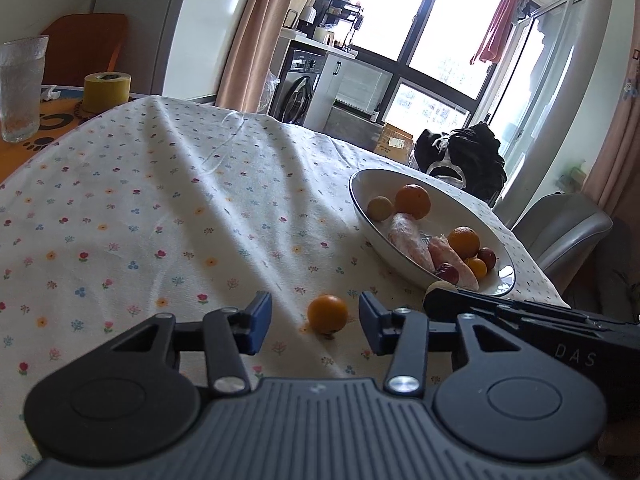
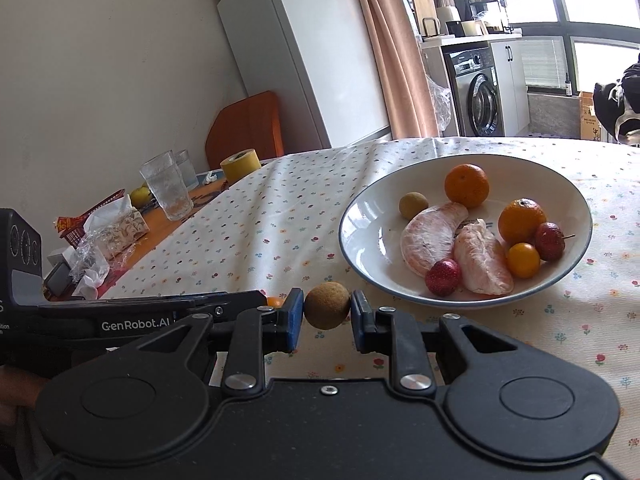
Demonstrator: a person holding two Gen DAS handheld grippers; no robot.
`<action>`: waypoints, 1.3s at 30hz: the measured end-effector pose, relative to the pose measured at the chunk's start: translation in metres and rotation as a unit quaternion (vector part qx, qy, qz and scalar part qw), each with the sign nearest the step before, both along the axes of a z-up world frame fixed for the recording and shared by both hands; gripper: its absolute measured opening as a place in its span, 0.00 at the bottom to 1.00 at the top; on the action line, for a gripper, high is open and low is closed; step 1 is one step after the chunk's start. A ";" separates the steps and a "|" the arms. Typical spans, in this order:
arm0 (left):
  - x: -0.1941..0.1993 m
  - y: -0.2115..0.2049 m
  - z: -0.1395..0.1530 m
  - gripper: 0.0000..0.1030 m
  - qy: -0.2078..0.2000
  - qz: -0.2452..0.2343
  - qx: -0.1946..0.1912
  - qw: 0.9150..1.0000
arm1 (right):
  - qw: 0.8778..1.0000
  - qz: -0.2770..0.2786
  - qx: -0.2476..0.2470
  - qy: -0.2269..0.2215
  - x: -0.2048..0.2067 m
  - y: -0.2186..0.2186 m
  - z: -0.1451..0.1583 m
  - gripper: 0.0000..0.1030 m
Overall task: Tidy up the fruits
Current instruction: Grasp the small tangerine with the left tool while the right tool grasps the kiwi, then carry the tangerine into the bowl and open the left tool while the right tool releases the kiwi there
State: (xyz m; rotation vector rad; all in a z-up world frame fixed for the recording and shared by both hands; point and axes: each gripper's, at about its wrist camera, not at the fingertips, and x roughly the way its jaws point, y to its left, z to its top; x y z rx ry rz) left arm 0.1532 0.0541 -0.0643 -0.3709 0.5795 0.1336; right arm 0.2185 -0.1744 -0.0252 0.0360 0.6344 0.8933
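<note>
Left gripper (image 1: 316, 322): I see its jaws spread wide, empty, either side of a small orange fruit (image 1: 327, 314) lying on the tablecloth (image 1: 160, 208).
Right gripper (image 2: 326, 314): I see it clamped on a round brown fruit (image 2: 327, 306), held just near of the bowl's (image 2: 360, 216) rim.
Open room: broad bare cloth left of the bowl; far-left edge crowded with glasses (image 2: 166, 184) and a yellow tape roll (image 2: 240, 164).
Bowl count: two oranges (image 2: 467, 185), two peeled citrus segments (image 2: 430, 240), two red fruits (image 2: 442, 277), one small yellow-orange fruit (image 2: 523, 260), one pale round fruit (image 2: 413, 205).
</note>
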 end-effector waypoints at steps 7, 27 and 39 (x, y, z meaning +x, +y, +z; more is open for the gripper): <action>0.015 -0.007 -0.008 0.43 0.018 0.003 0.009 1.000 | 1.000 -0.010 0.012 0.006 0.008 -0.017 -0.002 0.23; 0.008 -0.011 0.010 0.22 0.005 0.031 0.018 0.999 | 0.999 -0.014 0.040 0.012 0.013 -0.033 0.002 0.23; 0.006 -0.016 0.030 0.22 -0.022 0.028 0.019 0.999 | 0.998 -0.027 0.049 -0.014 0.017 -0.041 0.021 0.23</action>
